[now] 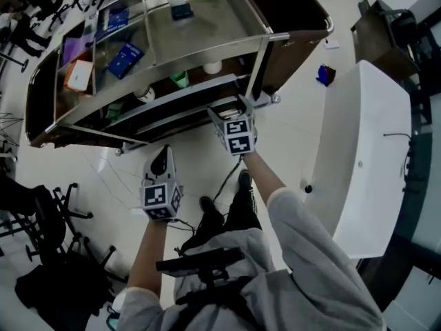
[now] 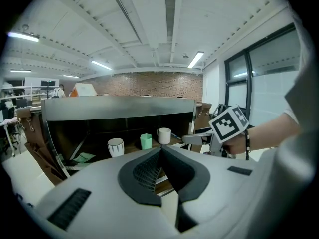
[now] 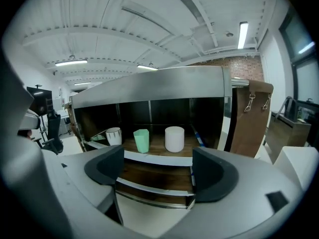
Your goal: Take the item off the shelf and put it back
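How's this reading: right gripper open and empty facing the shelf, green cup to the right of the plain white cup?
Wrong on one point: the right gripper view shows the green cup left of the plain white cup, not right. The right gripper is open and empty, facing the shelf.

left gripper [image 2: 160,152]: light grey moulded shell, dark grey curved pads, one face ribbed, black slot insets on the shell. right gripper [image 3: 157,166]: same shell and pads. Each carries a white marker cube [image 1: 162,200] with black square codes, centre of head view. Wearer: light grey long sleeves [image 1: 303,240], dark trousers [image 1: 242,209], black shoes [image 1: 207,204], dark wrist band [image 2: 246,144].
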The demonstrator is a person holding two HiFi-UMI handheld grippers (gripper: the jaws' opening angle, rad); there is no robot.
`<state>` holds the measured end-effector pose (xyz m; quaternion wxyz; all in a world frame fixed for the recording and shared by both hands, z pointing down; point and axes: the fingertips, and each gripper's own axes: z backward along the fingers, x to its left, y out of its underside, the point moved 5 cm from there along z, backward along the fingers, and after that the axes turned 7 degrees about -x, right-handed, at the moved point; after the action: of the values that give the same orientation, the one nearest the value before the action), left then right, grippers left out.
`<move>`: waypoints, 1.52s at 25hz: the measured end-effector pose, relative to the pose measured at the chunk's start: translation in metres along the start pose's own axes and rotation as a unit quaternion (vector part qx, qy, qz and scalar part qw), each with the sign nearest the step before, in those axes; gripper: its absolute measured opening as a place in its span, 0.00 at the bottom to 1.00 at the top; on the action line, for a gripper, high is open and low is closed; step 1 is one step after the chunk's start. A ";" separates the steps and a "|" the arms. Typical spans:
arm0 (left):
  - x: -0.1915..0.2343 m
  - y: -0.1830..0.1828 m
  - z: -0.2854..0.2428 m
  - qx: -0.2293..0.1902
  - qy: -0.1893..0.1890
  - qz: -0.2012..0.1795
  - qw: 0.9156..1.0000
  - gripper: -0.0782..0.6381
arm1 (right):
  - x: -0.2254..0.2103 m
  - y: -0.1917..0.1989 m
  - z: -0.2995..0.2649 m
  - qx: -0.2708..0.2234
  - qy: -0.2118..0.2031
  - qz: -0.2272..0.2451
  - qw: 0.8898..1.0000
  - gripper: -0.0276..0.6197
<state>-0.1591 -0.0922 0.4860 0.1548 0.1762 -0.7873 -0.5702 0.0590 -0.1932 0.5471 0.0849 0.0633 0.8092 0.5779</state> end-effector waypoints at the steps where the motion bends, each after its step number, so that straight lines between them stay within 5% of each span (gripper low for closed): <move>1: 0.000 0.001 -0.005 0.002 -0.002 -0.002 1.000 0.12 | -0.006 0.002 -0.010 -0.008 0.002 -0.003 1.000 0.69; 17: 0.012 0.028 -0.107 -0.008 -0.032 0.015 0.999 0.12 | -0.047 0.015 -0.149 -0.067 -0.007 0.010 0.998 0.77; 38: 0.014 0.027 -0.162 -0.022 -0.020 0.007 1.000 0.12 | -0.059 0.009 -0.221 -0.090 0.010 0.032 0.995 0.80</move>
<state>-0.1017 -0.2275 0.5611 0.1466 0.1559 -0.7790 -0.5894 0.0700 -0.4062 0.6292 0.0630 0.0757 0.7526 0.6511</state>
